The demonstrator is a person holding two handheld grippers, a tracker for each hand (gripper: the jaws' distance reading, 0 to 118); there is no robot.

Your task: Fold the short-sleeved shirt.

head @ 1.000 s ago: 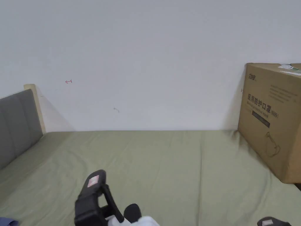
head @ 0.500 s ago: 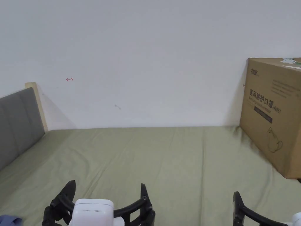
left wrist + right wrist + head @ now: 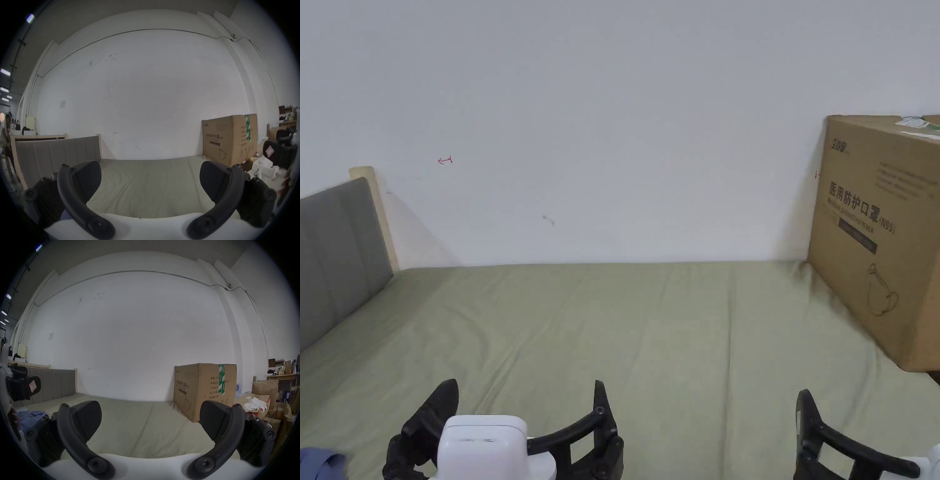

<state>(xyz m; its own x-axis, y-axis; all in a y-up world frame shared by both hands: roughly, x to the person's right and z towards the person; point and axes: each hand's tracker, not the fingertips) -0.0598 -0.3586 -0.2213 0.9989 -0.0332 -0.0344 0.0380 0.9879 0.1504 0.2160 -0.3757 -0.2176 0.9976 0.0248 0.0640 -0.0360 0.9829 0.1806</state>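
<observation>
A crumpled blue shirt (image 3: 317, 466) lies at the near left corner of the olive-green bed (image 3: 675, 325); in the right gripper view the shirt (image 3: 31, 417) is a heap at the left, beside the headboard. My left gripper (image 3: 523, 392) hovers low over the bed's near edge, just right of the shirt, open and empty. In its own view the left gripper (image 3: 151, 177) frames bare sheet. My right gripper (image 3: 151, 417) is also open with nothing between its jaws. One of its fingers (image 3: 807, 420) shows at the head view's bottom right.
A large cardboard box (image 3: 881, 237) stands on the bed's right end against the white wall. A grey padded headboard (image 3: 334, 250) closes the left end. Beyond the box are more cartons and white cloths (image 3: 254, 404) on the floor.
The left gripper has turned from a sideways pose to level, its jaws spread toward the wall. The right gripper has risen into the head view. The camera tilted slightly.
</observation>
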